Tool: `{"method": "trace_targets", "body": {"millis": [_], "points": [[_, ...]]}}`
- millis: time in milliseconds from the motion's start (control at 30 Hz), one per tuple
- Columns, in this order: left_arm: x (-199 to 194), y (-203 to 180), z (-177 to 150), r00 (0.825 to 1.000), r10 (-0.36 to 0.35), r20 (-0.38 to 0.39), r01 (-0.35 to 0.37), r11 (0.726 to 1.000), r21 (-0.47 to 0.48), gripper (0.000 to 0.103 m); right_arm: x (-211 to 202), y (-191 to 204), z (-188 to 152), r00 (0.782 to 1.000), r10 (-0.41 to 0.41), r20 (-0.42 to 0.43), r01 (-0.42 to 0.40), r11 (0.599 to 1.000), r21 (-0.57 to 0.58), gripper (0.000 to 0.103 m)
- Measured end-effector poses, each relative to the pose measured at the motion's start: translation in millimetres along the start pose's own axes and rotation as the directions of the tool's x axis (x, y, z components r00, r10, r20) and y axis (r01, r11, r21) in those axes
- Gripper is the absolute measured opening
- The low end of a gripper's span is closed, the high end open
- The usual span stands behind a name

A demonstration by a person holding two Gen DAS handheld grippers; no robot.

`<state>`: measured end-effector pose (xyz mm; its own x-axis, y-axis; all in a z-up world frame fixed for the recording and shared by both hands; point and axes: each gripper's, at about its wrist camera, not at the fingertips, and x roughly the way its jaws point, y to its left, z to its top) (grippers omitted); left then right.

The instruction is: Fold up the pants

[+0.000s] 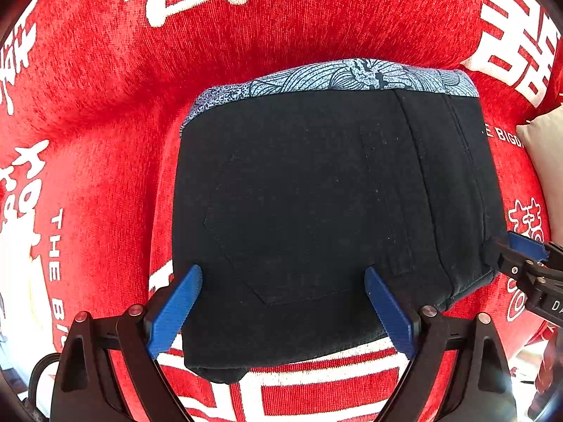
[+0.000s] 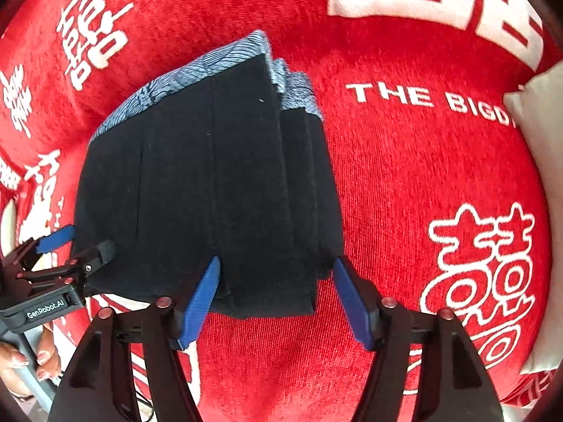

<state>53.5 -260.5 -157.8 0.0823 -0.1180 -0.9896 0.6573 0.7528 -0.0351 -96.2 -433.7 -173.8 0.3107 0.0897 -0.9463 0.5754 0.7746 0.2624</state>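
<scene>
Beige cushion (image 2: 542, 211) cut off at frame edge, person's hand (image 2: 21, 362) partly cropped

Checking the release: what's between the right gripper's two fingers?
In the right wrist view, the near edge of the folded black pants lies between the open right gripper fingers, unpinched.

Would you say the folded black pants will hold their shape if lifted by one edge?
Probably not: the folded pants are soft stacked layers, loose at the right edge, so they would likely sag and unfold. Pushed across the napped red cloth, they would probably drag and bunch.
</scene>
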Motion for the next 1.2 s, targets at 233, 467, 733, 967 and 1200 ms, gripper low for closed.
{"method": "trace_targets", "body": {"millis": [233,467,733,967,1200], "points": [[2,-2,0,1.000,0.008,-0.003,-0.008,1.000,0.000,0.094,-12,-10,-3,0.999,0.049,-0.005,-0.049,0.999,0.022,0.071],[5,-5,2,1.000,0.020,-0.006,-0.020,1.000,-0.001,0.097,-22,-26,-23,0.988,0.116,-0.106,-0.118,0.993,-0.009,0.073],[-8,0,6,0.999,0.037,0.028,-0.036,0.999,-0.024,0.097,-33,-49,-10,0.989,0.124,-0.083,-0.119,0.991,0.062,0.073],[-12,19,27,0.995,0.082,0.056,-0.078,0.994,-0.080,0.097,-45,-41,62,0.984,0.171,0.058,-0.174,0.983,0.056,0.073],[4,39,37,0.994,0.104,0.025,-0.099,0.985,-0.140,0.096,-10,2,131,0.977,0.202,0.062,-0.204,0.979,0.021,0.062]]}}
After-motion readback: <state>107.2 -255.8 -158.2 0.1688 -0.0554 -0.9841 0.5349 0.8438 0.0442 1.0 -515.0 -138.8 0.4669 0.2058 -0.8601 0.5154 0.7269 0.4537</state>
